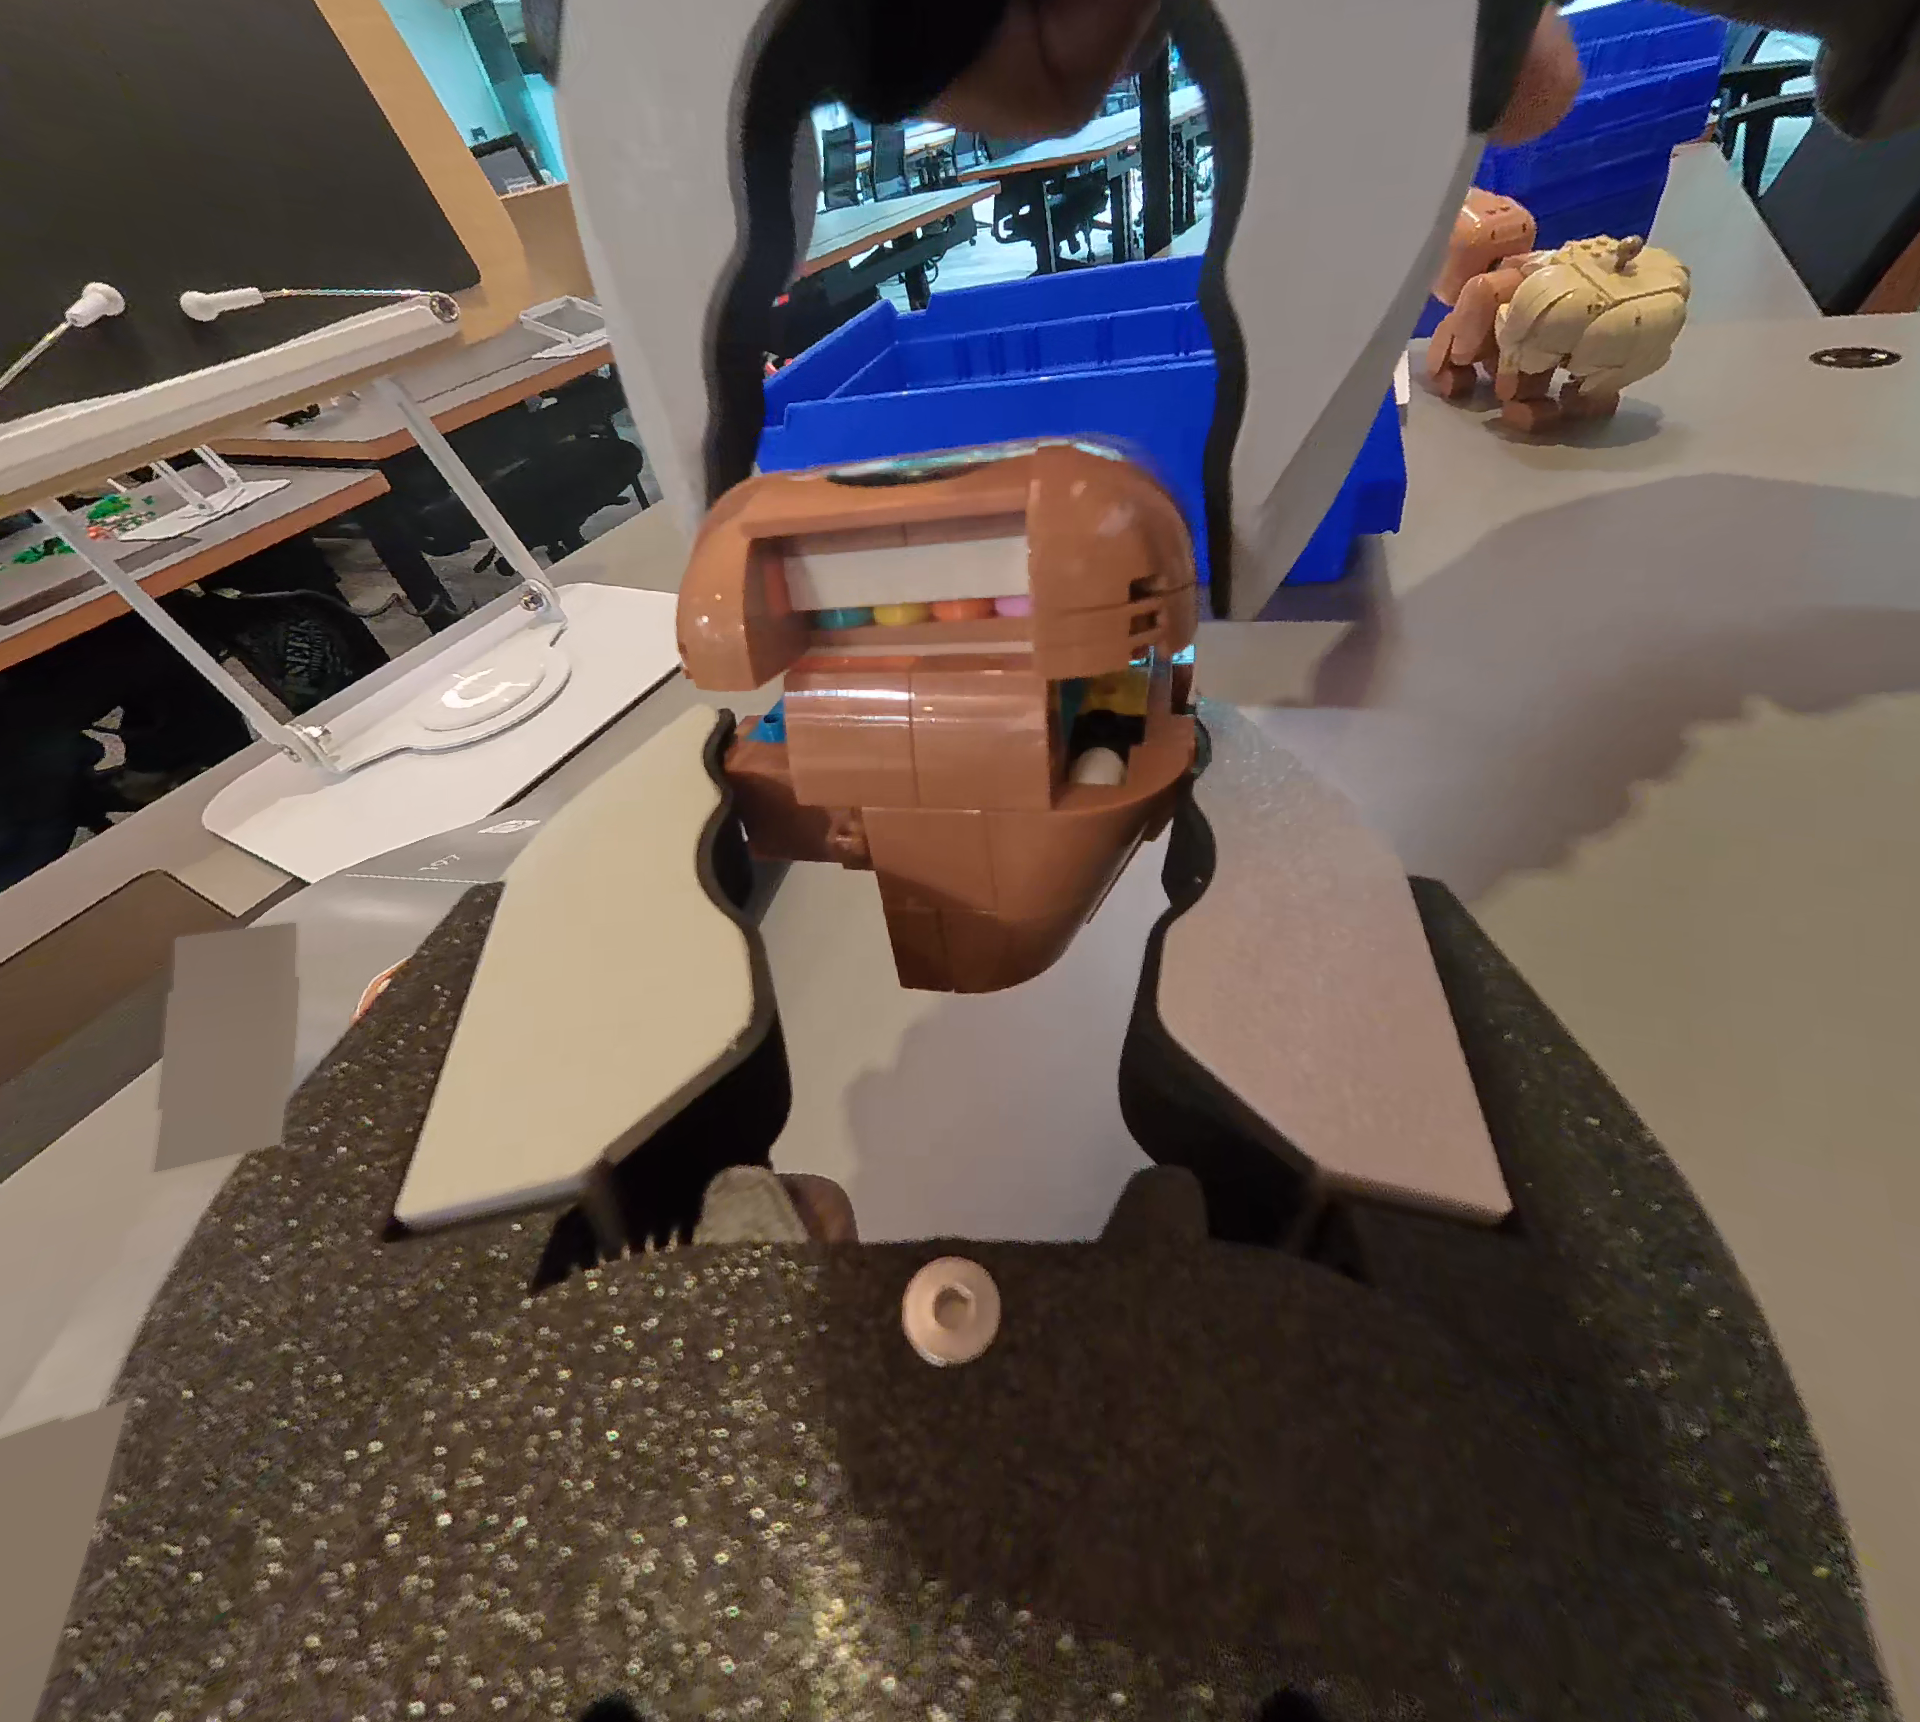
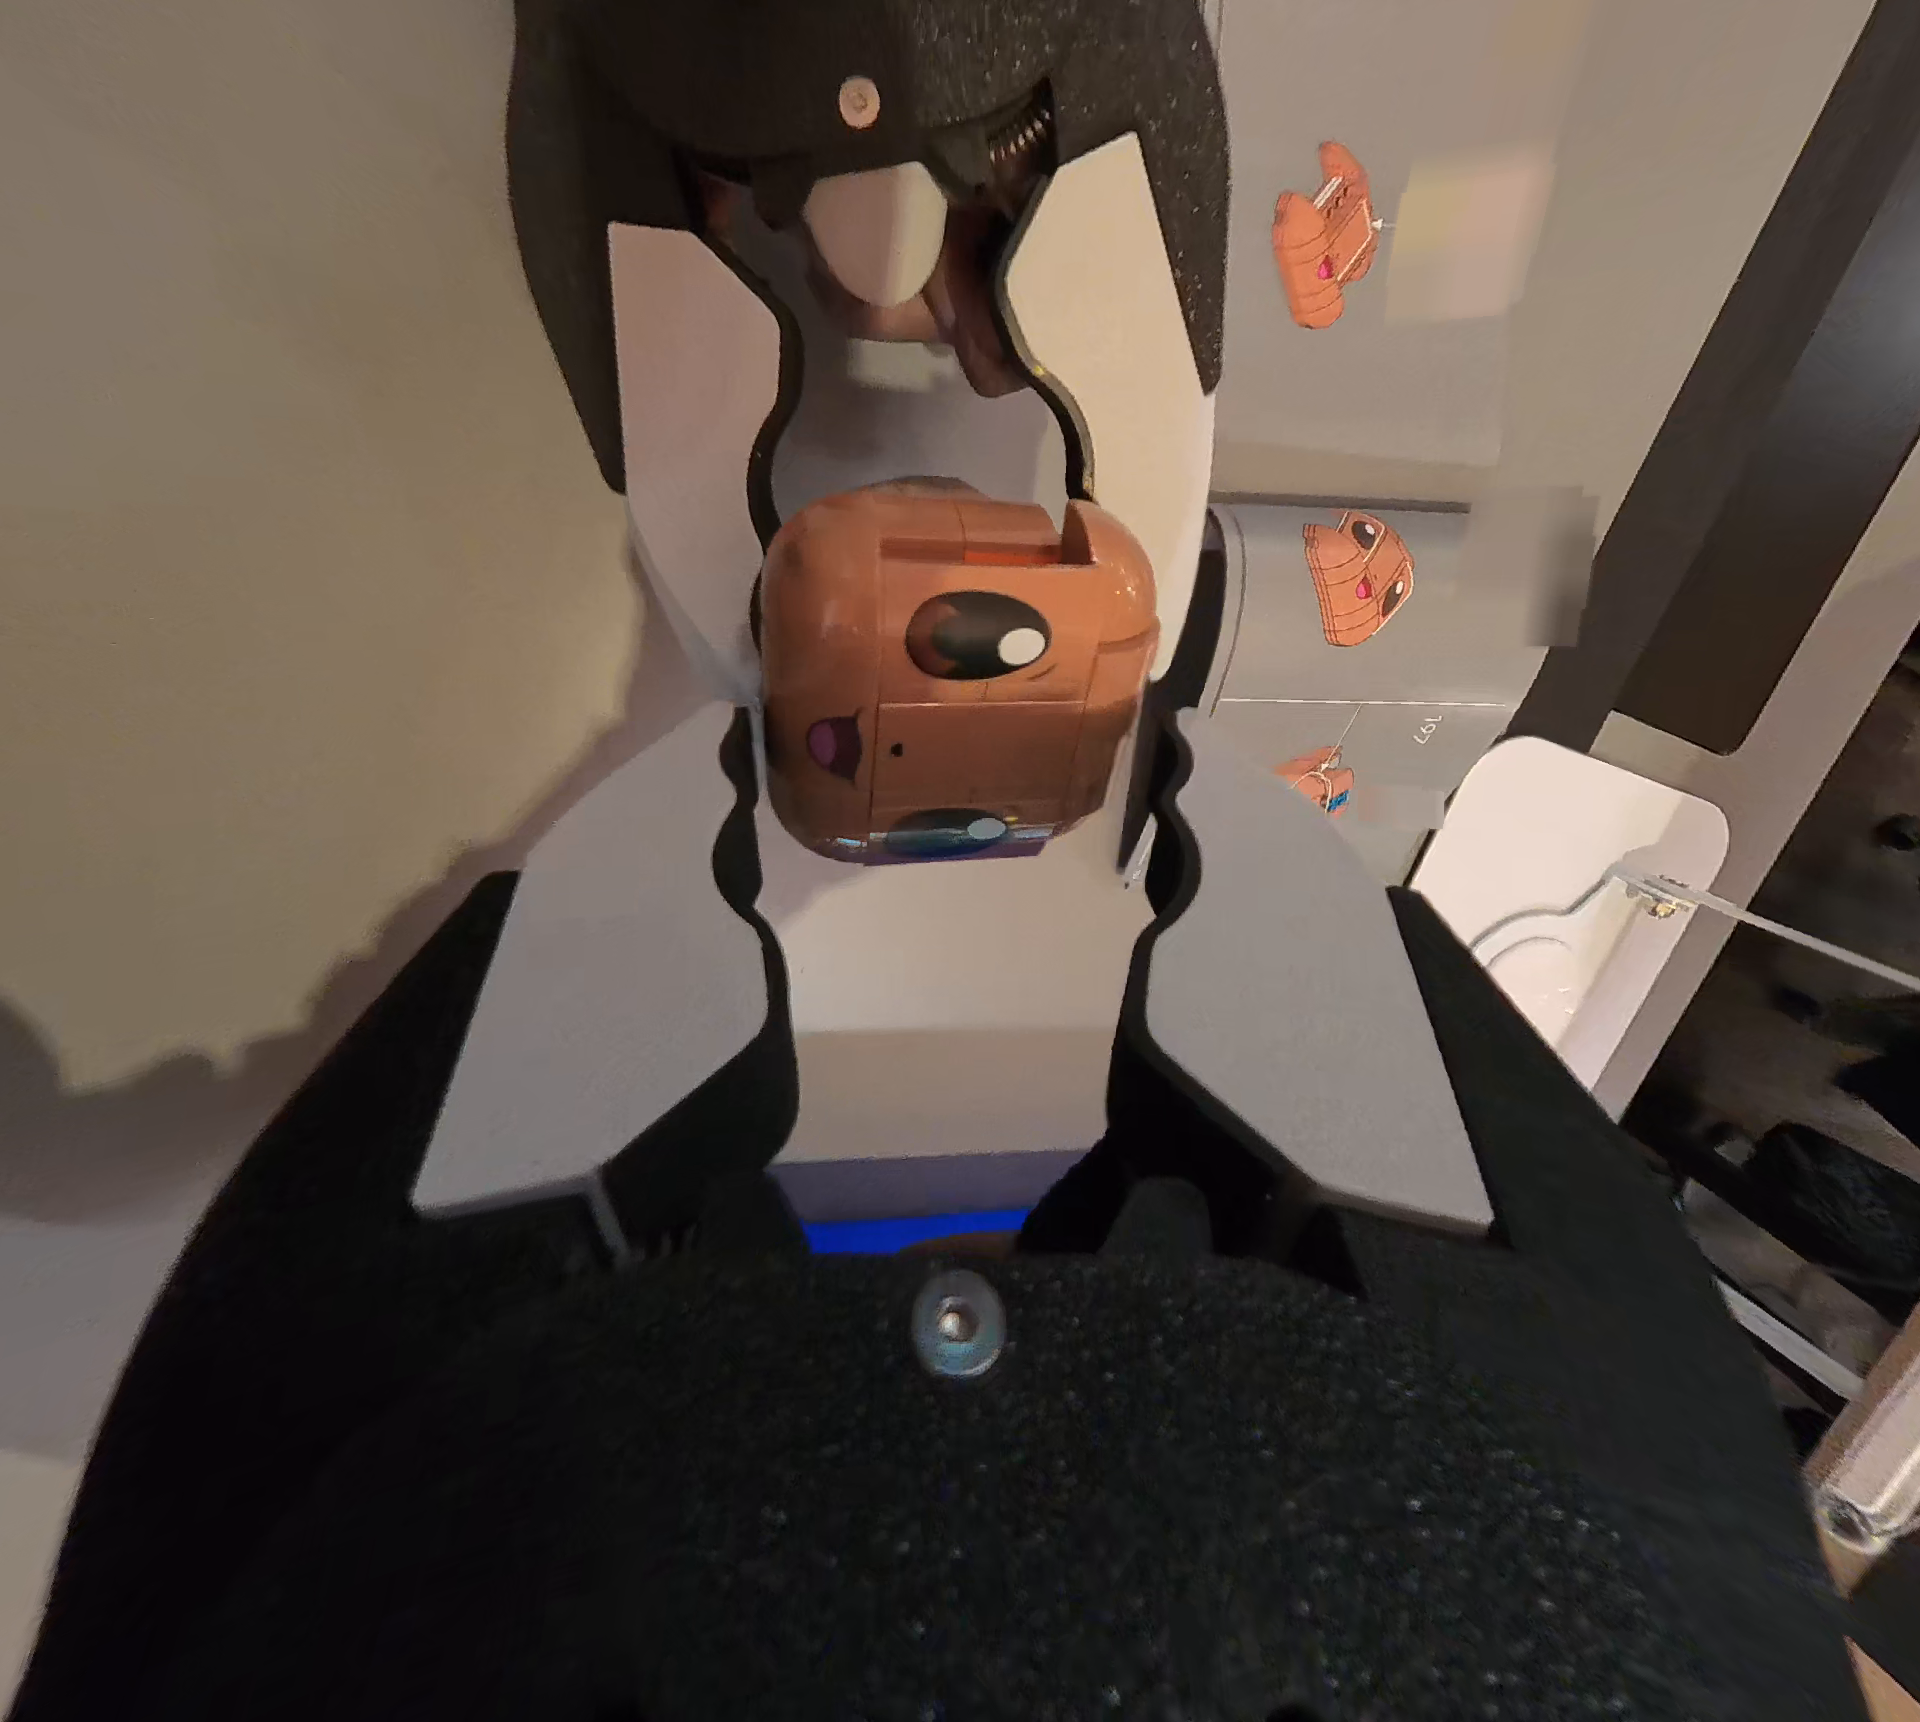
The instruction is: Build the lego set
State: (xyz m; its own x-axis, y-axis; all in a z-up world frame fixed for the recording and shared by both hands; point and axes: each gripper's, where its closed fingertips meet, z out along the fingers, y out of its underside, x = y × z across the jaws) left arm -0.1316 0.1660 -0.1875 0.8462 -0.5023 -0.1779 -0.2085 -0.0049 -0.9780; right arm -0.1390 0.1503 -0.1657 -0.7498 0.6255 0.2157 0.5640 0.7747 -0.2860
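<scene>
Above the grey table [image 1: 1662,737], the left tool [image 1: 951,742] and right tool [image 2: 940,789] face each other, both clamped on the brown lego head [image 1: 935,706], held in the air between them.

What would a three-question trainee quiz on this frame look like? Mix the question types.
1. True or false: the brown brick-built head with printed eyes rests on the grey table.
2. What sits behind the head in the left wrist view? A) red bucket B) blue plastic bins C) green crate
3. How many built brick animals stand on the table to the right?
Key: 1 false: the left gripper and right gripper both clamp it above the table. 2 B. 3 two, one tan and one brown.
</scene>
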